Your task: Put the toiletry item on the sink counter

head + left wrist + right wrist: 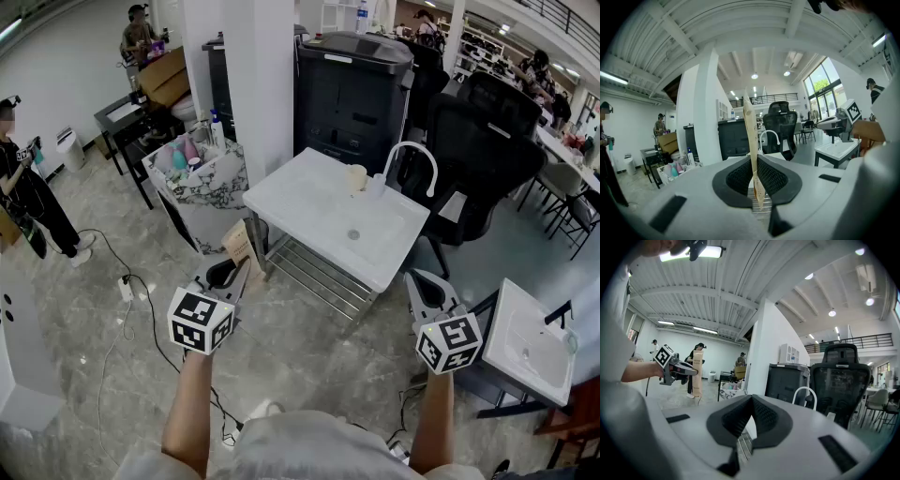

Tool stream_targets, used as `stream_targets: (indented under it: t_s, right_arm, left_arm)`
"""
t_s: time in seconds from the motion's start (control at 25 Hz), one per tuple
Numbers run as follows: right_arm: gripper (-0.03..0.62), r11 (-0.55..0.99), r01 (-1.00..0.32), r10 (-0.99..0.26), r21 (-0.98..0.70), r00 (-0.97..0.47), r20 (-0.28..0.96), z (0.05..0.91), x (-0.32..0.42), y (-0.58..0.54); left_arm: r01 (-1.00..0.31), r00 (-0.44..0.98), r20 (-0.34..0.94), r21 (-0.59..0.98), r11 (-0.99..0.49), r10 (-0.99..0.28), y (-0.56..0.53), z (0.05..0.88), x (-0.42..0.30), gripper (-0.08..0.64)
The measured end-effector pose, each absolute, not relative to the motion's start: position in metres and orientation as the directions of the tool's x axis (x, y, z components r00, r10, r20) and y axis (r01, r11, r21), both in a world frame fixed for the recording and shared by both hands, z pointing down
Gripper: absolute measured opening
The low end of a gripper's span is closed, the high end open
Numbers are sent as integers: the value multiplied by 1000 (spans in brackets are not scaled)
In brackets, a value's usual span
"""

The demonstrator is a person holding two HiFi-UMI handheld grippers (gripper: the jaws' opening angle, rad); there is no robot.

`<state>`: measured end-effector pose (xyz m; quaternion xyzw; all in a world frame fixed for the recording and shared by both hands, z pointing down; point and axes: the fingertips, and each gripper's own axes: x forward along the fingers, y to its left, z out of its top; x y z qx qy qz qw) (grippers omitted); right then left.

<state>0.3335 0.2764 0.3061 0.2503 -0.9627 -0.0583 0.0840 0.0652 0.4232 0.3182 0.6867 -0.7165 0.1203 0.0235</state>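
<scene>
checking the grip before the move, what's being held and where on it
The left gripper pinches a flat tan packet upright across its faces, roughly at mid-height. The right gripper holds nothing.

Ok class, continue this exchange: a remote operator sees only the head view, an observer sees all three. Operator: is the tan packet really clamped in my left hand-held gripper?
Observer: Yes; the left gripper view shows the left hand-held gripper shut on the tan packet, edge-on between its pads.
Operator: Gripped where?
Observer: About mid-height; in the right gripper view it stands upright, reaching above and below the jaws.
Operator: And my right one?
Observer: The right hand-held gripper is shut, with nothing between its jaws.
</scene>
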Motion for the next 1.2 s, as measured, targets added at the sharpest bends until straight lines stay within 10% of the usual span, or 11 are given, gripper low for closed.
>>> stream_targets:
  t_s: [1.2]
  right_arm:
    - [-5, 862, -496, -506, 100, -842, 188, 327, 232, 311]
  left_arm:
    - [-986, 32, 255, -149, -72, -967, 436, 346, -40, 31]
